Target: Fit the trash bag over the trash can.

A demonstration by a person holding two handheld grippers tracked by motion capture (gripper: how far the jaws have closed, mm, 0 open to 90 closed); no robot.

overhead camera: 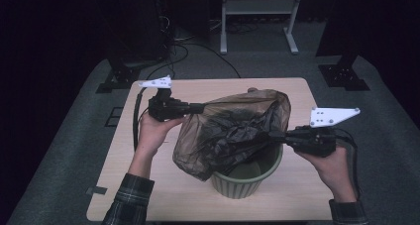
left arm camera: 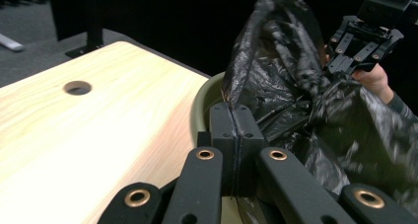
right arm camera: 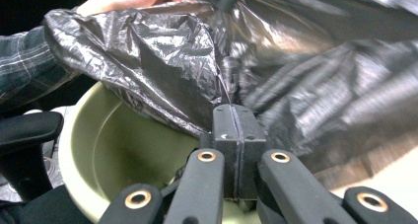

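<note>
A black plastic bag (overhead camera: 233, 131) hangs stretched between my two grippers above a green round bin (overhead camera: 247, 184) near the table's front edge. My left gripper (overhead camera: 200, 106) holds the bag's left edge, its jaws pressed together on the thin film (left arm camera: 276, 51). My right gripper (overhead camera: 273, 135) pinches the bag's right side just over the bin's rim. In the right gripper view my jaws (right arm camera: 235, 116) are shut on the crinkled film (right arm camera: 162, 61), with the bin's hollow inside (right arm camera: 118, 150) below. The left gripper view has my jaws (left arm camera: 236, 116) at the bin's rim (left arm camera: 204, 98).
The light wooden table (overhead camera: 143, 185) has bare room to the left of the bin and a cable hole (left arm camera: 78, 87). A white frame (overhead camera: 257, 17) and black stands (overhead camera: 119, 76) are on the grey floor beyond.
</note>
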